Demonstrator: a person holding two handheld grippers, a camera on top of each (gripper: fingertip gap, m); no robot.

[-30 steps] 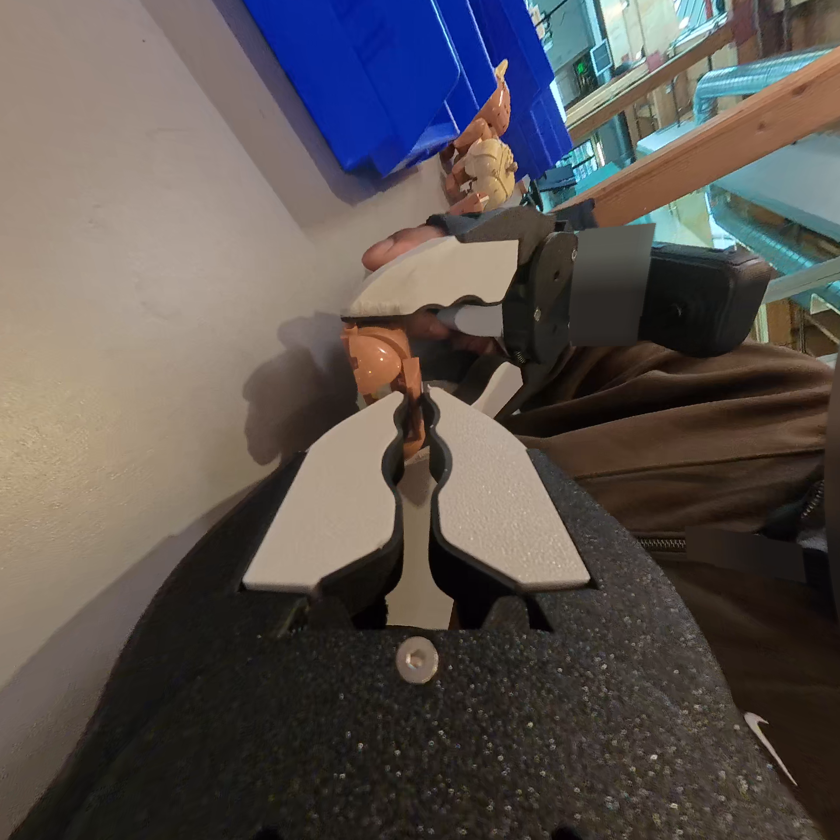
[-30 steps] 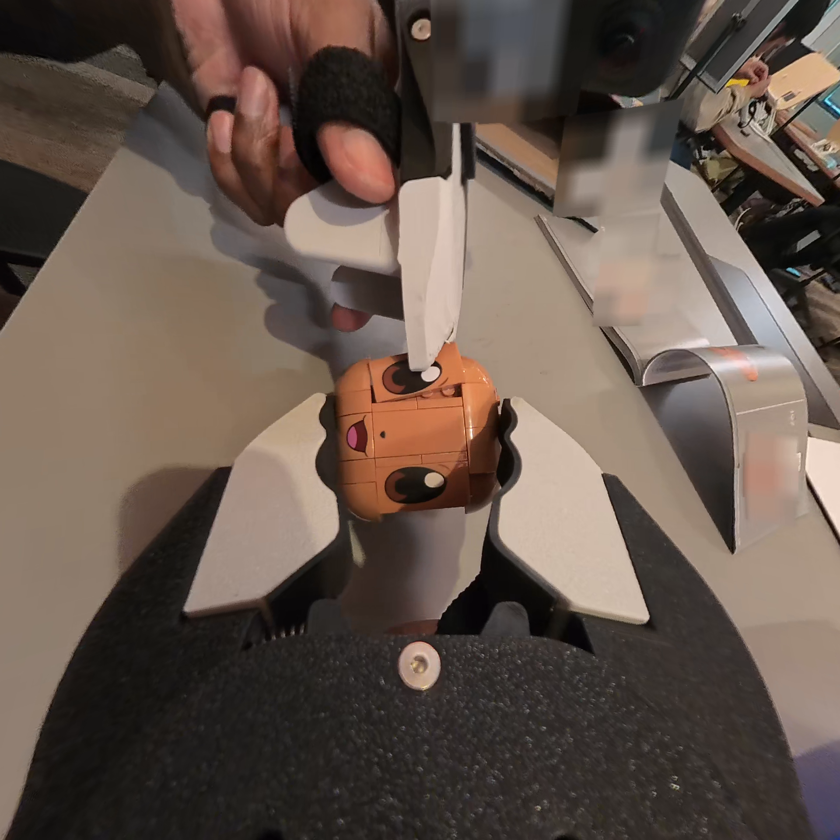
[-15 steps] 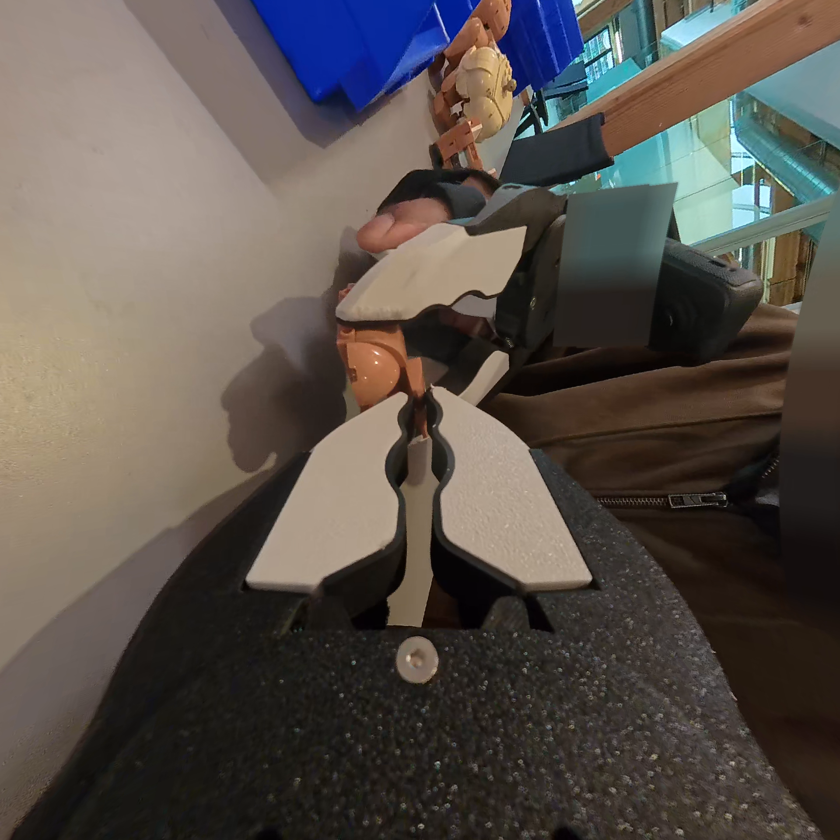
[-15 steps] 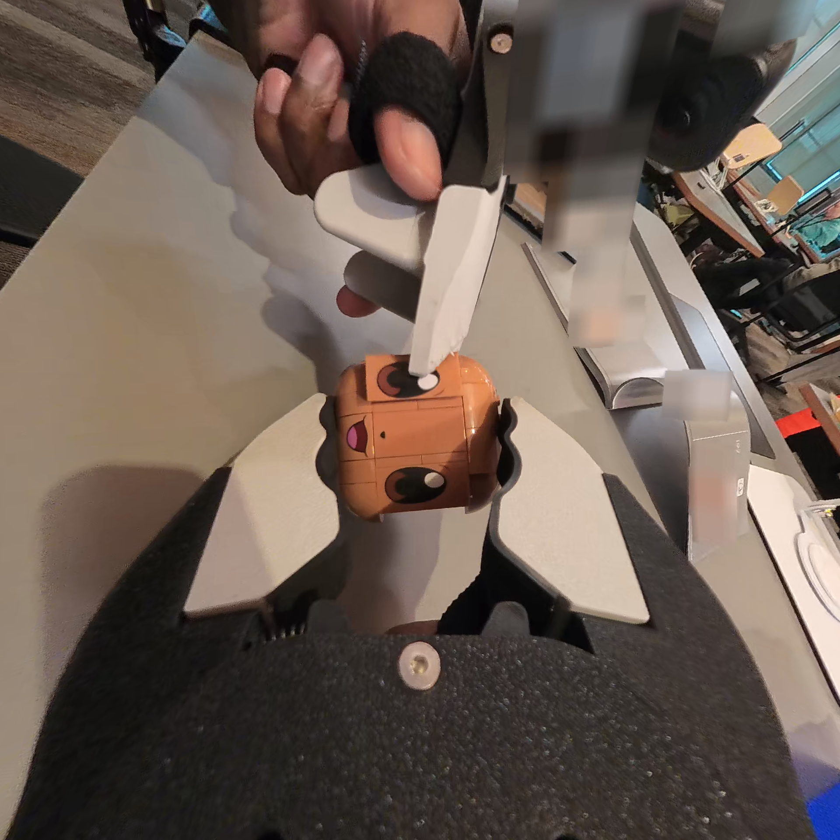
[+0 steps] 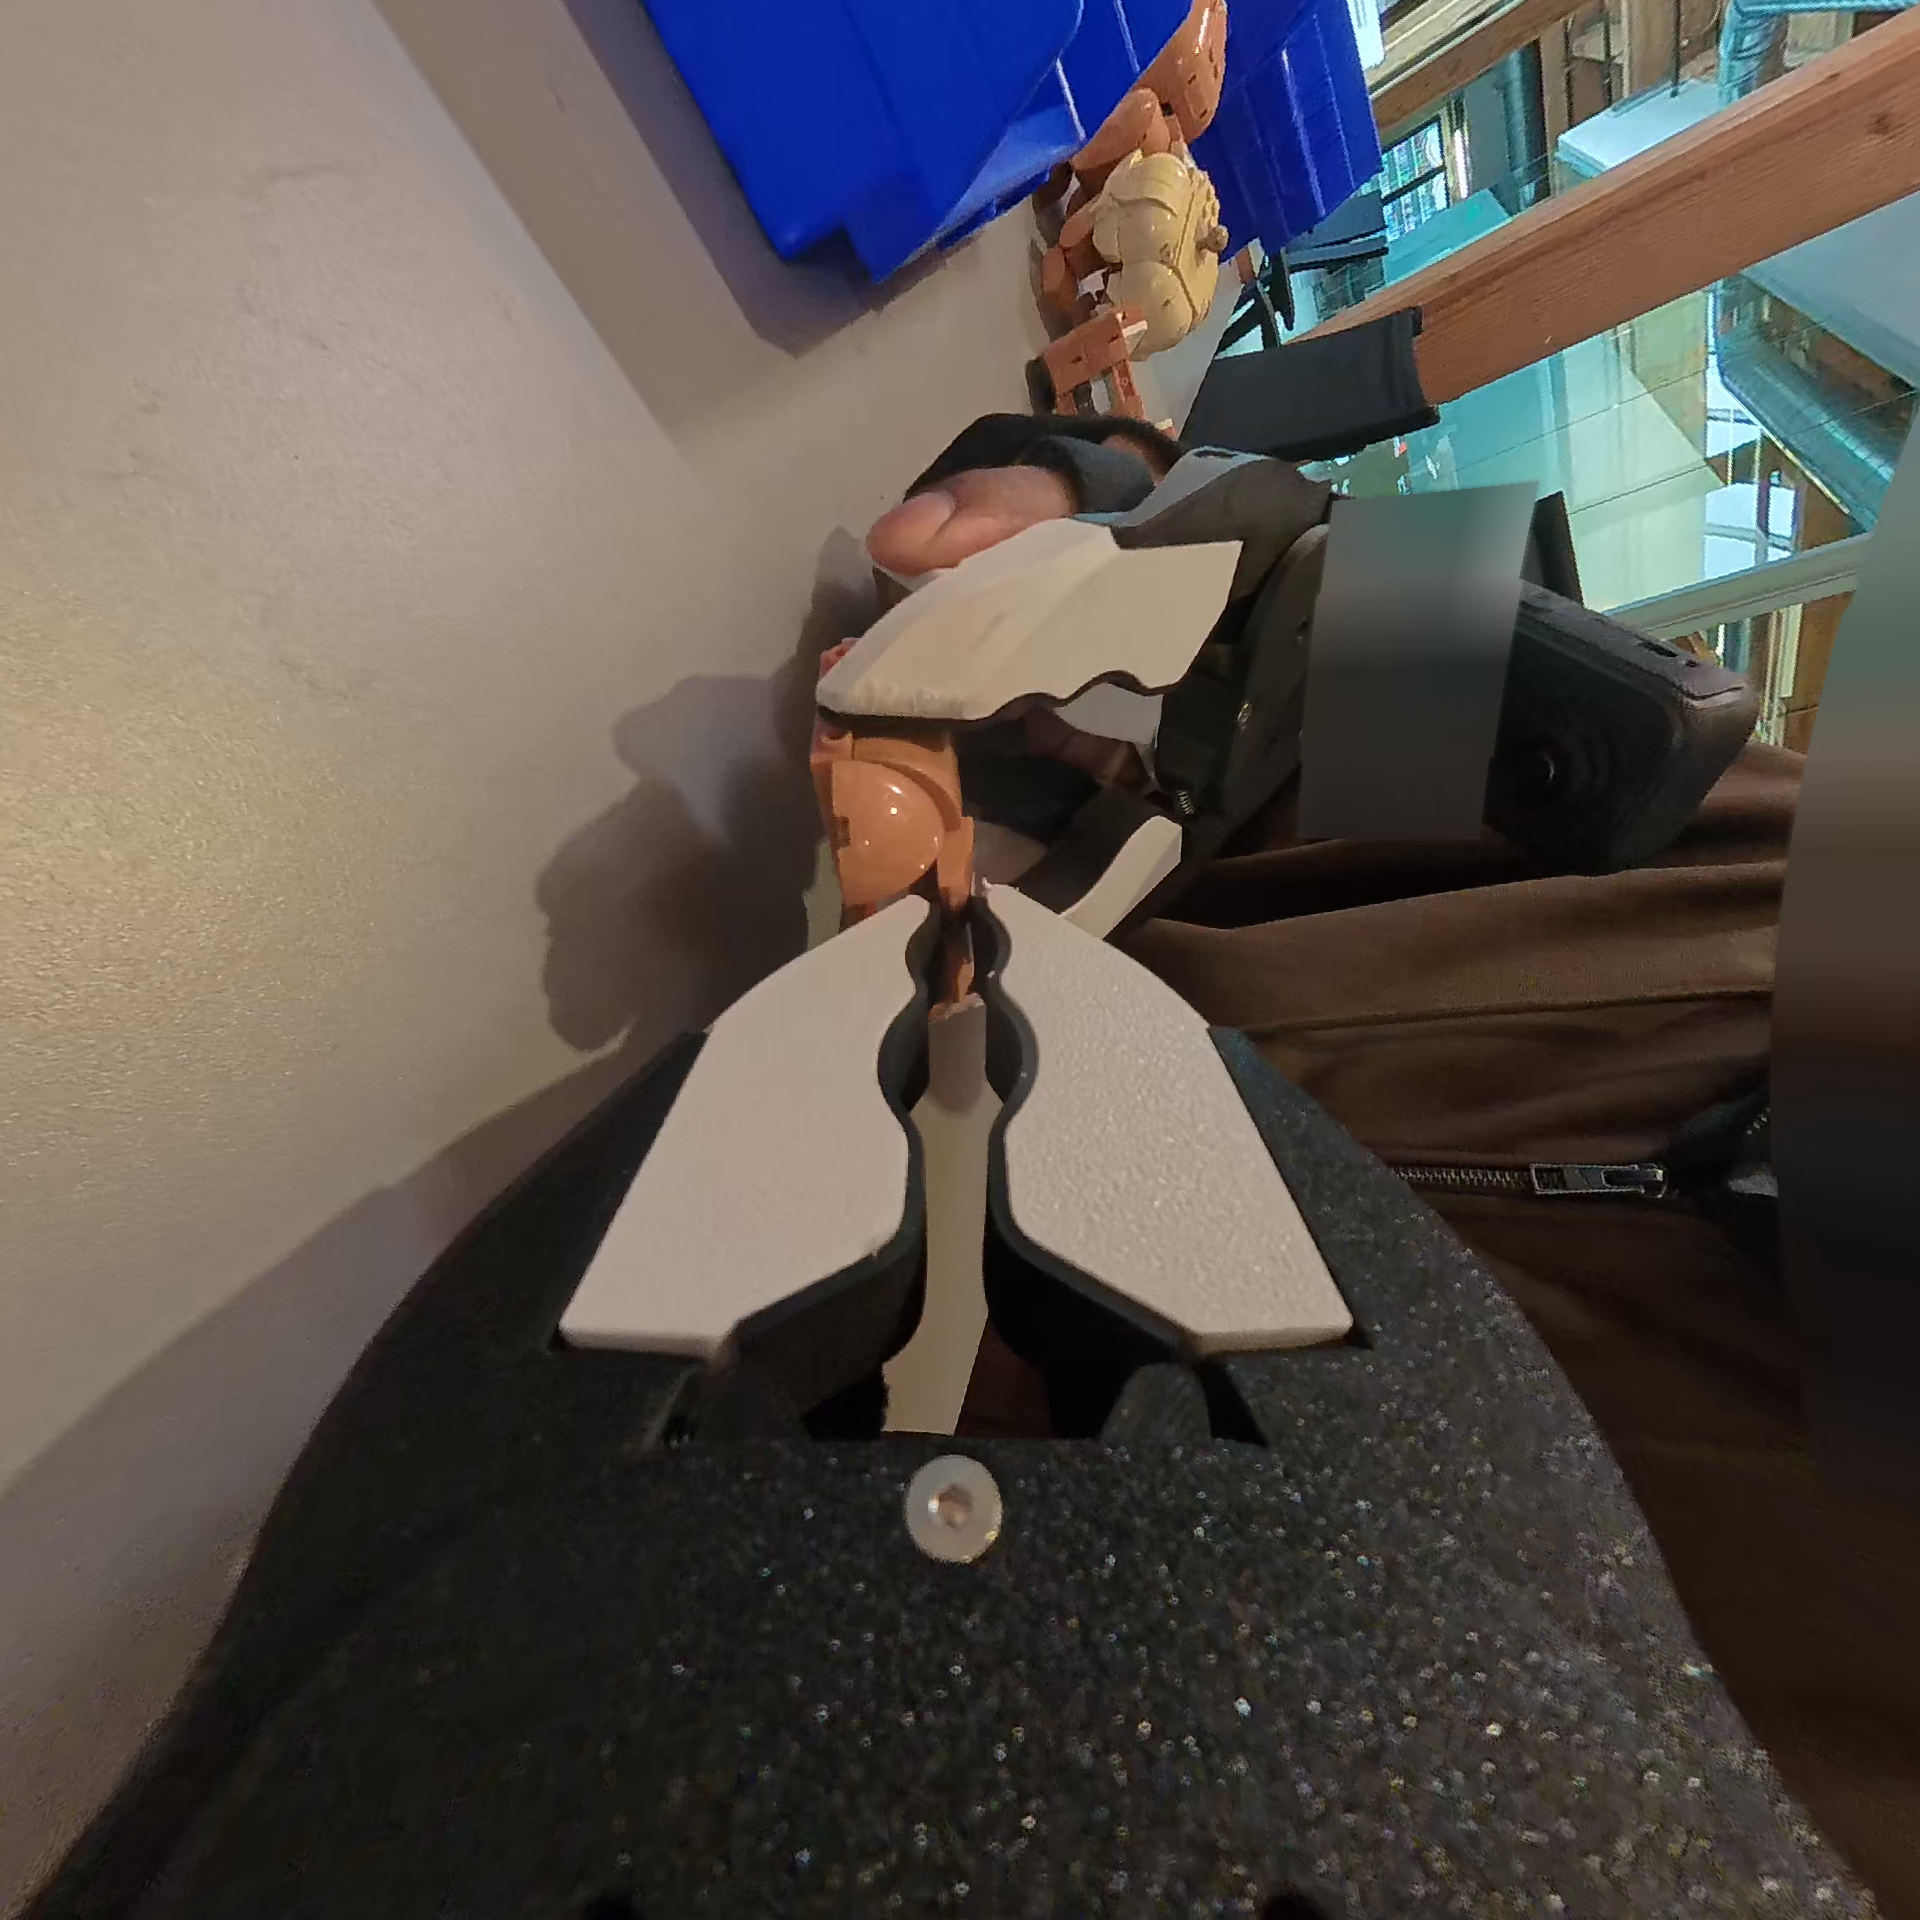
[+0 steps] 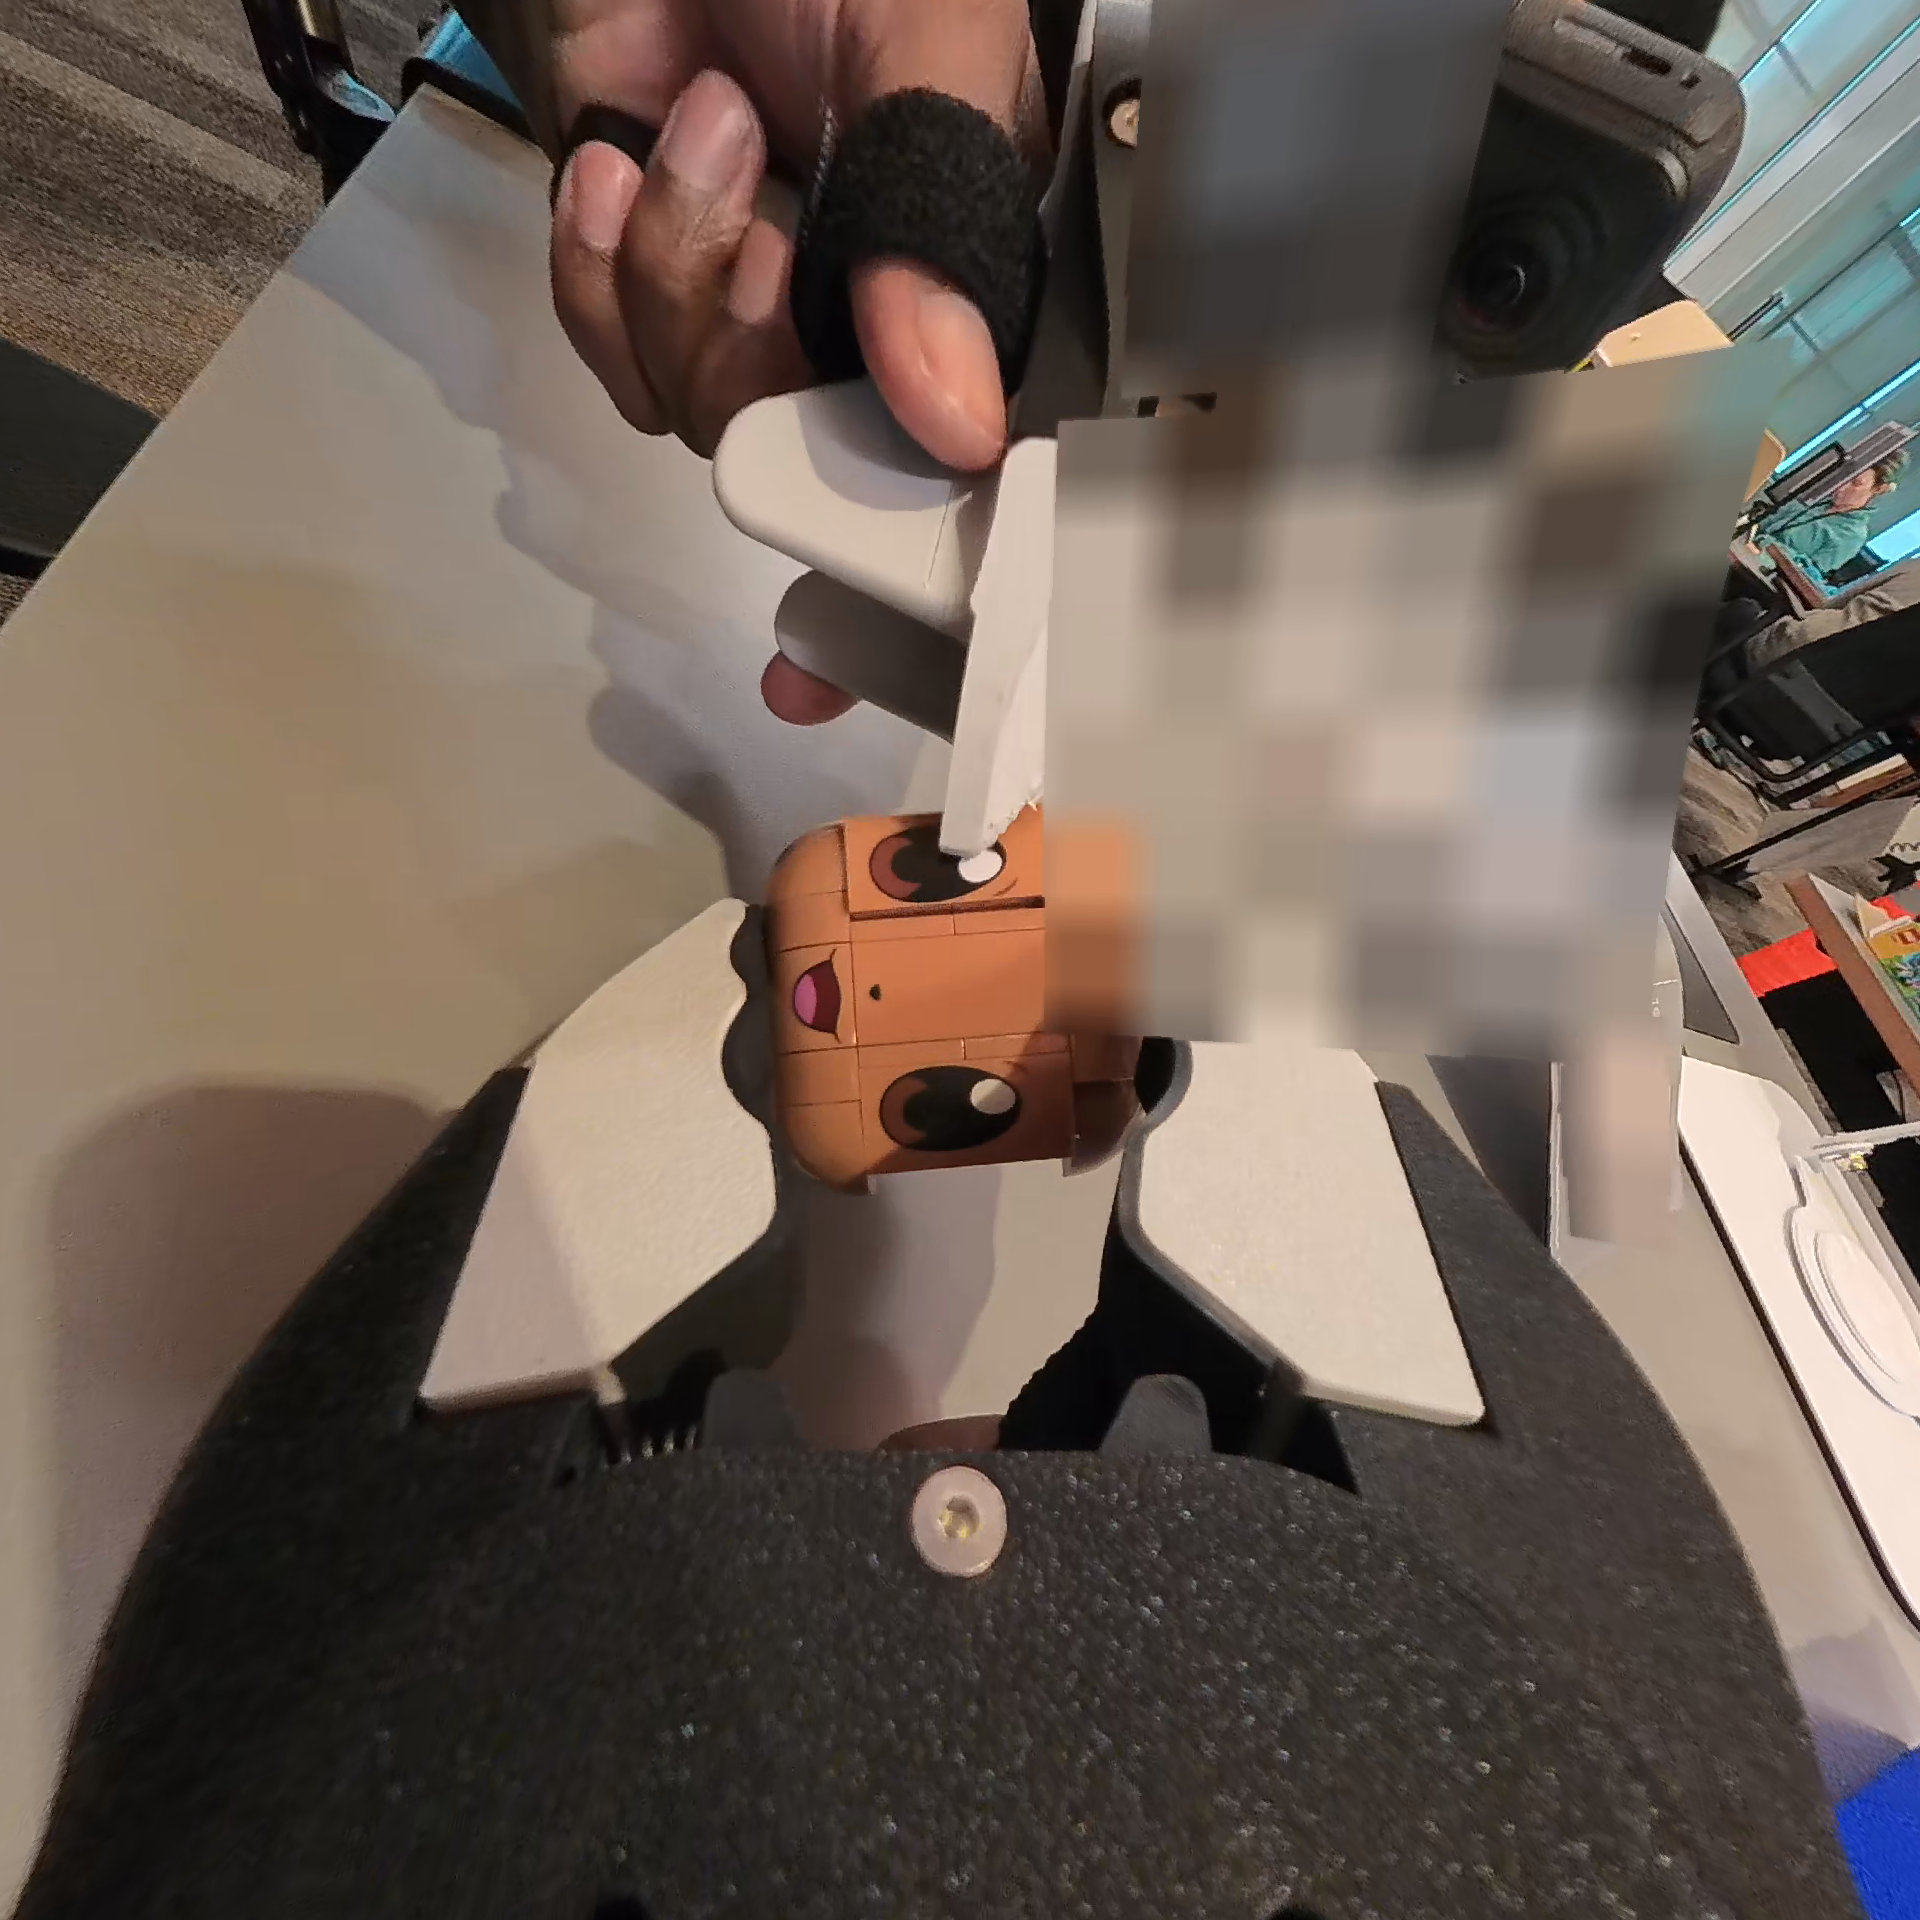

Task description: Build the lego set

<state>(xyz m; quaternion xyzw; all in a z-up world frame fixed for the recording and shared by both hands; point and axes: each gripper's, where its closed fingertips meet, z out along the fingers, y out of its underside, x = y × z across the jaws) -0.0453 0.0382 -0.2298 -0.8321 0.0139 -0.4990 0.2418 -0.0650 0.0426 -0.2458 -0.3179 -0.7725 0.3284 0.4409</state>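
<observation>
An orange-brown lego head (image 6: 914, 997) with two eyes and a pink mouth lies on its side between the fingers of my right gripper (image 6: 951, 997), which is shut on it above the grey table (image 6: 312, 727). My left gripper (image 6: 987, 821) comes in from above, edge-on, with its tips on the head's upper eye tile. In the left wrist view the left gripper (image 5: 951, 920) is almost shut, pinching a small brown piece (image 5: 954, 971) at the edge of the head (image 5: 894, 821). The right gripper's fingers (image 5: 1018, 634) clamp the head there. A mosaic patch hides the head's right side.
Blue bins (image 5: 935, 125) and a partly built tan and brown lego figure (image 5: 1143, 229) stand at the table's far side. A person's brown jacket (image 5: 1455, 1039) is close behind the grippers. A white tray (image 6: 1849, 1299) lies at the right.
Both grippers have kept their grips and moved together. The left gripper's hand now looms larger in the right wrist view. Its tips stay on the head's upper eye tile.
</observation>
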